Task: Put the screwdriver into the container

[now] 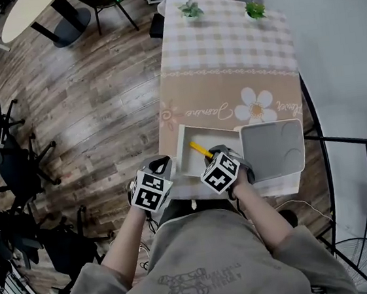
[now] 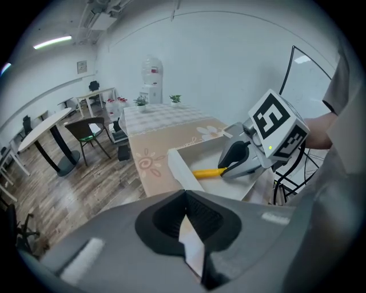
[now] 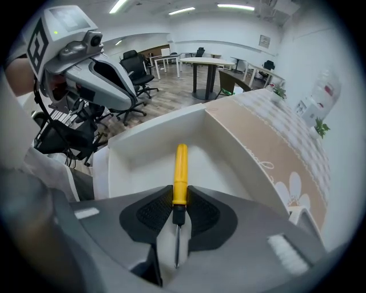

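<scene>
Screwdriver [image 3: 180, 171]: clamped at the handle's base in the right gripper [image 3: 179, 200] jaws. Its long axis runs in line with them. The yellow handle points away, down into the white container [image 3: 150, 130], shaft back toward me (floor contact unclear). Left gripper [image 2: 186, 207]: jaws closed, apparently on nothing, just beside the container on the table [image 1: 229, 85]. I judge release is next.

The container [image 1: 185, 151] sits at the table's [image 1: 226, 59] near edge, with the lid [image 1: 272, 147] just right of it. The screwdriver [image 1: 201, 149] is inside the container, gripped by the right gripper [image 1: 215, 156] at the container's near side. The left gripper [image 1: 162, 164] is just outside the container's left wall.
</scene>
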Demonstrator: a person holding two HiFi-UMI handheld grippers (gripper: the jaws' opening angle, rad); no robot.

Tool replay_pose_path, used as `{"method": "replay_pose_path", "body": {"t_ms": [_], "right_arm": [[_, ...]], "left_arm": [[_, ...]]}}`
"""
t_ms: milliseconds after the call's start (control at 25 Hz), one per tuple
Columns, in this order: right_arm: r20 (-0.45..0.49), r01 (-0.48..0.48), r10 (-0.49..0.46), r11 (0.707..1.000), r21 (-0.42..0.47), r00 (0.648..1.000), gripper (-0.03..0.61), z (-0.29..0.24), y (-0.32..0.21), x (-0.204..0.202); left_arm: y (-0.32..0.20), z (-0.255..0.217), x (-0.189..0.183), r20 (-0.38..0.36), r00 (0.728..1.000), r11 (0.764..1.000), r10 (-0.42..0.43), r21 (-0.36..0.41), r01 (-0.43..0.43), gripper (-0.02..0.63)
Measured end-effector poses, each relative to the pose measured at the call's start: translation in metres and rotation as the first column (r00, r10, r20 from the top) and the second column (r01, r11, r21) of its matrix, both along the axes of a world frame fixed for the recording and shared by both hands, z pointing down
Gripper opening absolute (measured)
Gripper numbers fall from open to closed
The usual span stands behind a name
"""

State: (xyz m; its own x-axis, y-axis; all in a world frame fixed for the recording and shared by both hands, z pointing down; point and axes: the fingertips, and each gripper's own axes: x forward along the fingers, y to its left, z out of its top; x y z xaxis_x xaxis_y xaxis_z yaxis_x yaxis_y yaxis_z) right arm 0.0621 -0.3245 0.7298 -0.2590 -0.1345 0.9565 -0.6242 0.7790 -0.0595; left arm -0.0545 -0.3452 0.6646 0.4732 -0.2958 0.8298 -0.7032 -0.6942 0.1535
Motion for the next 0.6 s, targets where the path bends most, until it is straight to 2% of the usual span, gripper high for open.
{"method": "replay_pose_path", "body": {"t_ms": [320,480,600], "right_arm": [[0.024,-0.062,0.062,0.998,0.02,0.998,0.147,-0.01,-0.003,0.0],[0.1,-0.137,0.129,0.988,0.067,0.986,0.125,-0.04,-0.016,0.0],[0.18,-0.208,0.184,0.97,0.123,0.966,0.104,-0.072,-0.031,0.001]], "left_arm": [[-0.008,-0.012,-0.012,-0.026,1.0,0.999,-0.015,0.045,0.016,0.001],[-0.014,-0.029,-0.015,-0.038,0.999,0.997,-0.021,0.08,0.024,0.0],[-0.021,-0.048,-0.017,-0.06,0.998,0.992,-0.028,0.124,0.035,0.001]]}}
